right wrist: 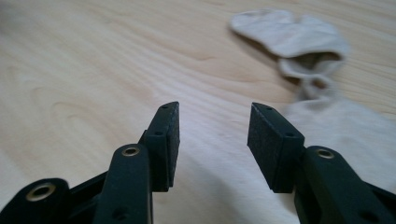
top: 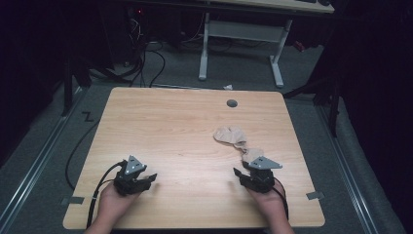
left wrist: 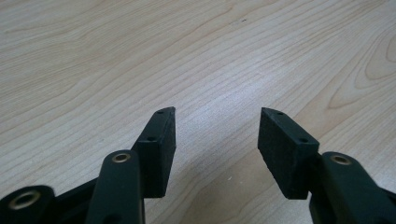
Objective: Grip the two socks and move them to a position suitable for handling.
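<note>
We hold both grippers low at the near edge of the table, and we judge this the opening step, before any grasp; the left gripper sits at about 7 o'clock from the table's middle, its jaws apart with nothing but bare wood between them; the right gripper sits at about 5 o'clock, its jaws likewise apart and holding nothing; the cloth, a pale beige crumpled piece, perhaps a sock or two, lies right of the middle, stretching from about 3 o'clock down to just beside the right gripper; in the right gripper view the cloth runs from 1 o'clock down the right side, its near part beside the right pad, and whether it touches there we cannot tell; the next move, as we judge it, calls for the right gripper to swing a little toward 1 o'clock, bring its jaws over the near end, and close on a fold; the left gripper is well apart from the cloth and would have to cross toward 2 o'clock to help
</note>
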A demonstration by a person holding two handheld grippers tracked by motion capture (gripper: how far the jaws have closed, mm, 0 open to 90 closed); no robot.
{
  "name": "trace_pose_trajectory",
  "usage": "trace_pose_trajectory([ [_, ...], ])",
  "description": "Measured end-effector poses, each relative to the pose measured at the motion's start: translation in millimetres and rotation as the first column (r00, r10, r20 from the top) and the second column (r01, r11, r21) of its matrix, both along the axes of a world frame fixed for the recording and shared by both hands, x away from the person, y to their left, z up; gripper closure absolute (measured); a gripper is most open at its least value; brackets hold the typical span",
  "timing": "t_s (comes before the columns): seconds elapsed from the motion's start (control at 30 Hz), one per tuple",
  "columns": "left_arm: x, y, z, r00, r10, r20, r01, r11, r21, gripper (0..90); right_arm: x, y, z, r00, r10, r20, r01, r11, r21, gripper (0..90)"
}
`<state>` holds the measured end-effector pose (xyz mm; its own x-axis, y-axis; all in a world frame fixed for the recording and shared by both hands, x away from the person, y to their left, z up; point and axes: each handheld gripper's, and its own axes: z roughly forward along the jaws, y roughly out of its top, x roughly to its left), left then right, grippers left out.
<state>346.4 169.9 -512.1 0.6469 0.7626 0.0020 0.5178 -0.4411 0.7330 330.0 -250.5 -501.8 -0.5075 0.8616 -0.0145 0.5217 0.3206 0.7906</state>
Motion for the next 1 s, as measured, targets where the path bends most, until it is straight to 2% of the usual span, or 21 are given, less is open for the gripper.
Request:
trace_pose_trajectory([
  [0.07, 0.1, -0.1, -0.2, 1.0, 0.002, 0.0, -0.002, 1.0, -0.002, 47.1, 6.2, -8.3, 1.7, 0.9989, -0.046, -0.004, 0.046, 0.999, 0.0, 53.2],
  [0.1, 0.1, -0.1, -0.2, 1.0, 0.002, 0.0, -0.002, 1.0, -0.002, 47.1, 6.2, -8.3, 1.7, 0.9989, -0.046, -0.004, 0.046, 0.999, 0.0, 53.2],
  [0.13, 0.1, 0.0, -0.2, 1.0, 0.003, 0.0, -0.003, 1.0, -0.002, 47.1, 12.0, -16.4, 3.3, 0.9964, -0.084, -0.01, 0.084, 0.996, 0.01, 53.1],
  [0.23, 0.0, 0.2, -0.2, 1.0, 0.003, 0.0, -0.003, 1.0, -0.002, 47.1, 20.2, -27.0, 4.9, 0.991, -0.134, -0.008, 0.134, 0.991, 0.007, 52.6],
  [0.33, 0.7, 0.3, -1.0, 1.0, 0.005, -0.003, -0.005, 1.0, -0.002, 47.1, 31.1, -36.2, 3.6, 0.9809, -0.193, -0.026, 0.193, 0.981, -0.006, 48.7],
  [0.4, 0.4, 0.2, -0.9, 1.0, 0.004, -0.002, -0.004, 1.0, 0.0, 47.1, 38.1, -40.8, 0.4, 0.9736, -0.22, -0.059, 0.22, 0.975, -0.006, 43.8],
  [0.47, 0.2, 0.4, -0.6, 1.0, 0.004, 0.0, -0.004, 1.0, -0.001, 47.1, 42.5, -44.1, -4.1, 0.967, -0.235, -0.098, 0.236, 0.972, 0.001, 41.1],
  [0.67, 1.3, 0.7, -1.3, 1.0, 0.007, -0.004, -0.007, 1.0, -0.002, 47.1, 44.4, -45.0, -10.7, 0.9538, -0.265, -0.142, 0.263, 0.964, -0.03, 37.8],
  [0.77, 0.6, 0.8, -0.4, 1.0, 0.004, -0.002, -0.004, 1.0, -0.001, 47.1, 45.6, -45.7, -15.1, 0.9463, -0.272, -0.175, 0.269, 0.962, -0.041, 42.2],
  [0.83, 0.5, 1.1, -0.1, 1.0, 0.004, -0.002, -0.004, 1.0, -0.001, 47.1, 45.5, -46.6, -17.4, 0.9462, -0.267, -0.183, 0.264, 0.964, -0.04, 48.5],
  [0.87, 0.8, 1.7, 0.0, 1.0, 0.006, 0.001, -0.006, 1.0, -0.002, 47.1, 44.9, -47.0, -17.4, 0.9462, -0.268, -0.181, 0.265, 0.963, -0.041, 54.1],
  [0.9, 0.9, 1.8, 0.0, 1.0, 0.006, 0.001, -0.006, 1.0, -0.003, 47.1, 44.1, -47.5, -17.0, 0.9482, -0.26, -0.182, 0.259, 0.965, -0.034, 63.7],
  [0.93, 1.0, 1.9, -0.1, 1.0, 0.008, 0.002, -0.008, 1.0, -0.003, 47.1, 43.6, -47.1, -16.9, 0.9494, -0.259, -0.178, 0.256, 0.966, -0.038, 68.7],
  [0.97, 1.0, 1.9, -0.1, 1.0, 0.008, 0.002, -0.008, 1.0, -0.003, 47.1, 43.6, -47.1, -16.9, 0.9494, -0.259, -0.178, 0.256, 0.966, -0.038, 68.7],
  [1.0, 1.2, 2.2, -0.1, 1.0, 0.008, 0.001, -0.008, 1.0, -0.001, 47.1, 42.3, -44.5, -16.6, 0.9538, -0.247, -0.172, 0.241, 0.969, -0.051, 78.8],
])
